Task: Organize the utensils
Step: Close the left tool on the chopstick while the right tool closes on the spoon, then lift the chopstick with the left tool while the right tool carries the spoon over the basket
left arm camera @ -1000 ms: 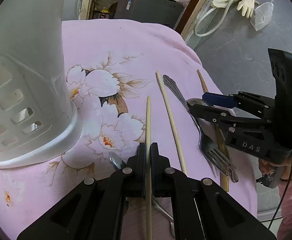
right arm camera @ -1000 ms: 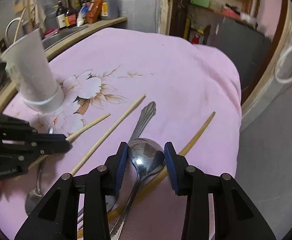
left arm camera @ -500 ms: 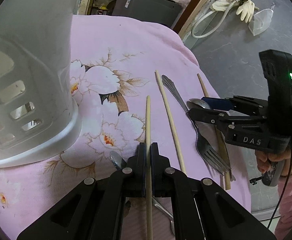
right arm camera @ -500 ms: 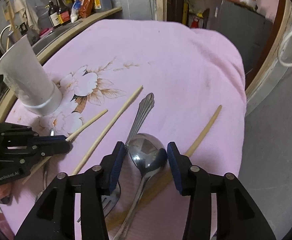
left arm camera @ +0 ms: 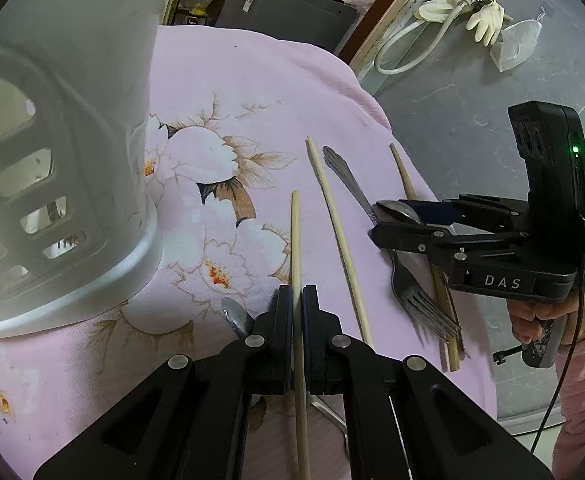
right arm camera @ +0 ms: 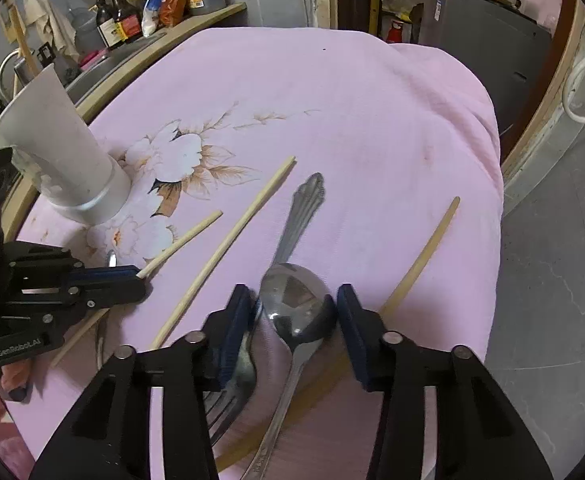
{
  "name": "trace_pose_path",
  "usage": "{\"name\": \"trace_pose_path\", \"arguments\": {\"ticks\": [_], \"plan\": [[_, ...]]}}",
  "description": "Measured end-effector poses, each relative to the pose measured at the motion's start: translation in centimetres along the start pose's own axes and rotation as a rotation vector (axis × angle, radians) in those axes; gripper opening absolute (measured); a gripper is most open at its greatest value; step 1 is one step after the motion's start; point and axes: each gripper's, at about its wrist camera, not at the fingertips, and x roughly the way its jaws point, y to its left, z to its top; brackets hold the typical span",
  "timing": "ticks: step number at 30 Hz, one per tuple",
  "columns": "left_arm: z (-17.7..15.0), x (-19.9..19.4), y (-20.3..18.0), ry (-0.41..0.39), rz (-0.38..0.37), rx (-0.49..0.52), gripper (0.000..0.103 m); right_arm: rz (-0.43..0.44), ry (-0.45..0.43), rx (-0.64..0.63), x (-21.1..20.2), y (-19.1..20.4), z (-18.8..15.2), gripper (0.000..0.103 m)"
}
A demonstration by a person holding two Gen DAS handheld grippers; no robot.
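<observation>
My left gripper (left arm camera: 297, 292) is shut on a pale chopstick (left arm camera: 295, 240) that points forward over the pink cloth; it also shows in the right wrist view (right arm camera: 180, 240). The white utensil holder (left arm camera: 60, 168) stands close at the left, and appears in the right wrist view (right arm camera: 60, 164). My right gripper (right arm camera: 296, 300) is open with its jaws on either side of a steel spoon's bowl (right arm camera: 296, 296). A fork (left arm camera: 420, 300), a second loose chopstick (right arm camera: 228, 240) and a darker chopstick (right arm camera: 424, 256) lie on the cloth.
The pink flowered cloth (right arm camera: 332, 100) covers the table, whose right edge drops to a grey floor (right arm camera: 552, 280). Bottles (right arm camera: 120, 16) stand on a shelf at the back left. Another spoon's bowl (left arm camera: 236, 316) lies just left of my left fingers.
The left gripper with its chopstick has drawn closer to the white holder. The right gripper stays around the spoon bowl, with its jaws a little wider.
</observation>
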Motion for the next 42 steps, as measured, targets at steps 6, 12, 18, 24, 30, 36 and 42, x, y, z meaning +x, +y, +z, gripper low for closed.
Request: {"name": "trace_pose_path", "arguments": {"ticks": [6,12,18,24,30,36,42], "plan": [[-0.3,-0.4,-0.1,-0.009,0.011,0.017,0.003,0.053,-0.047,0.078,-0.6,-0.8,-0.8,0.016],[-0.7,-0.6,-0.3,-0.030,0.023,0.017,0.003,0.038,-0.157,0.077,-1.5,0.5,-2.8,0.008],[-1.0,-1.5,-0.5,-0.076,0.004,0.010,0.002,0.021,-0.316,0.106,-3.3,1.0,-5.2,0.008],[-1.4,-3.3,-2.2,-0.201,-0.025,0.068,0.002,-0.075,-0.504,0.094,-5.5,2.6,-6.8,0.008],[-2.6,-6.4,-4.1,-0.434,-0.048,0.144,0.002,-0.161,-0.722,0.058,-8.2,5.1,-8.0,0.008],[-4.2,-9.0,-5.2,-0.675,-0.026,0.165,0.002,-0.209,-0.904,0.021,-10.6,7.5,-8.3,0.008],[-5.2,-12.0,-4.8,-0.858,-0.004,0.133,0.003,-0.199,-1.031,-0.016,-12.5,10.1,-6.9,0.008]]}}
